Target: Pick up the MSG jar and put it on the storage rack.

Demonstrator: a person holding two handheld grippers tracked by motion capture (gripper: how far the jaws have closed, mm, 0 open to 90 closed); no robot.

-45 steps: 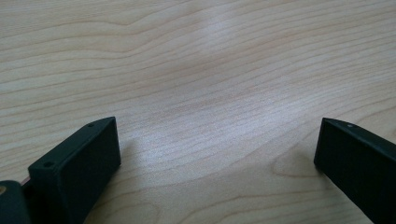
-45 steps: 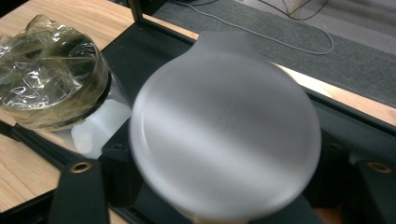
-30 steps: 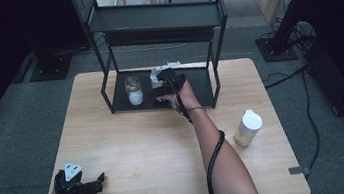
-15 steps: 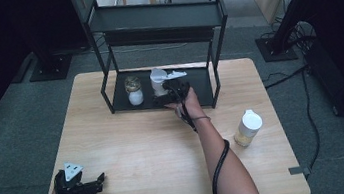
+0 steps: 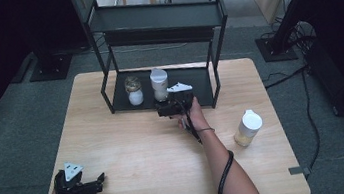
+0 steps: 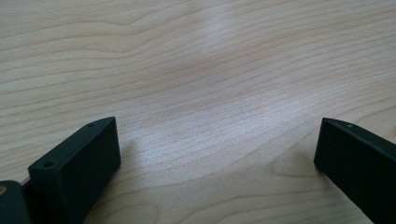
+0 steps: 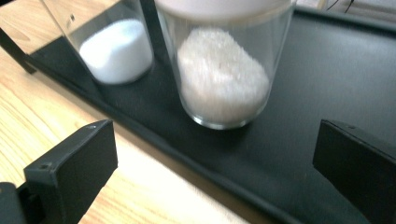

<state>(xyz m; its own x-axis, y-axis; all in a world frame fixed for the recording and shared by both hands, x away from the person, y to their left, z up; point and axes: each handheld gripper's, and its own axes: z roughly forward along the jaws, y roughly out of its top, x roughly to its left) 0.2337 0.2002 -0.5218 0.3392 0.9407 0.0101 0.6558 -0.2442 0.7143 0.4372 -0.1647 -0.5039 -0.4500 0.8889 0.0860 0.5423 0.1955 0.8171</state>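
Right jaws: spread wide and empty; our right gripper (image 5: 167,108) sits at the front edge of the rack's lower shelf (image 5: 198,81), jaws aimed at the jar.
Left jaws: also spread wide and empty; our left gripper (image 5: 96,185) rests near the desk's (image 5: 131,147) front-left corner, looking at bare wood (image 6: 196,84).
Jar in hand: the white-lidded jar (image 5: 159,84) stands on the lower shelf toward its left half, just right of the shorter jar (image 5: 133,90); in the right gripper view it (image 7: 223,77) is just ahead of the jaws, not between them.
Axis: the jar's long axis is vertical, lid up, base flat on the shelf; the pale grains (image 7: 219,70) lie heaped at the bottom.
Step, as we judge it: letting go and backing off after setting the jar down.
Doing it well: we would pull straight back toward the desk's front edge, jaws kept wide, low enough to pass beneath the upper shelf (image 5: 159,18), without brushing the glass or the rack post (image 7: 152,32) between the jars.
Waiting: a third jar (image 5: 247,128) stands near the desk's right edge.
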